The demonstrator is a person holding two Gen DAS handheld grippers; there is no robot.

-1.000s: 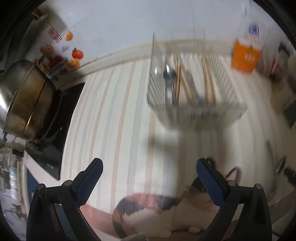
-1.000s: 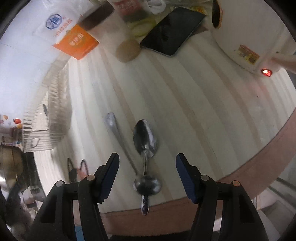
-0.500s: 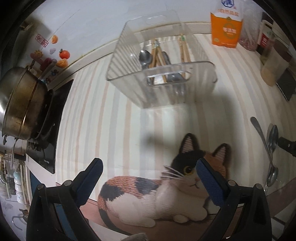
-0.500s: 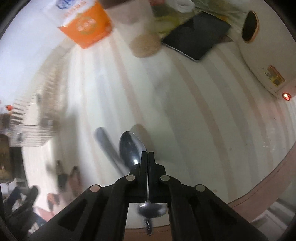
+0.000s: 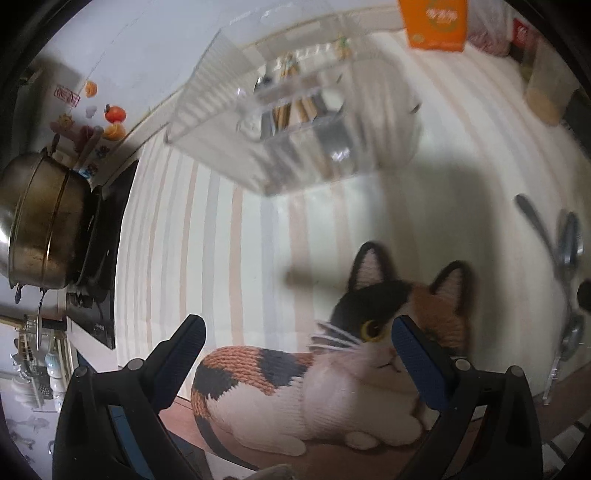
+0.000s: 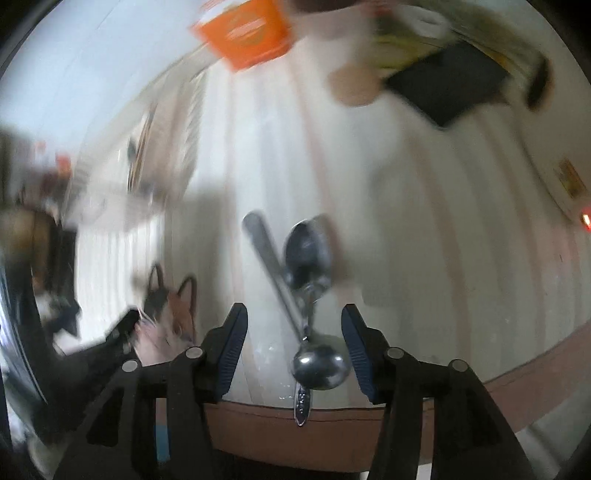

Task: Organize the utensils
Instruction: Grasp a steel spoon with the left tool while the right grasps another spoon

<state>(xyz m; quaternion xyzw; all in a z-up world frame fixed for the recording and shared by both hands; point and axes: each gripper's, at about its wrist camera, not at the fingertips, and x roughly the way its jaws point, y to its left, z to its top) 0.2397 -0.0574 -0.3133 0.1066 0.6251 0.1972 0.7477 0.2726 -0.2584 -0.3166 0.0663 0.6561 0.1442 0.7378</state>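
Note:
Two metal spoons lie crossed on the striped mat near its front edge: one with its bowl (image 6: pixel 307 252) pointing away, the other with its bowl (image 6: pixel 320 366) near me. My right gripper (image 6: pixel 293 349) is open, its fingers on either side of the spoons. The spoons also show at the right of the left wrist view (image 5: pixel 569 243). A clear plastic utensil tray (image 5: pixel 295 110) holding chopsticks and cutlery stands further back. My left gripper (image 5: pixel 295 354) is open and empty above the cat picture (image 5: pixel 332 369) on the mat.
A steel pot (image 5: pixel 40 229) sits on a black stove at the left. An orange carton (image 6: pixel 245 31), a jar (image 5: pixel 546 92) and a dark phone (image 6: pixel 447 85) stand at the back. A white appliance with a red light (image 6: pixel 585 219) is at the right.
My right gripper was shut over the spoons half a second ago and is now open, with the spoons lying between its fingers. The left gripper has drawn back a little from the tray.

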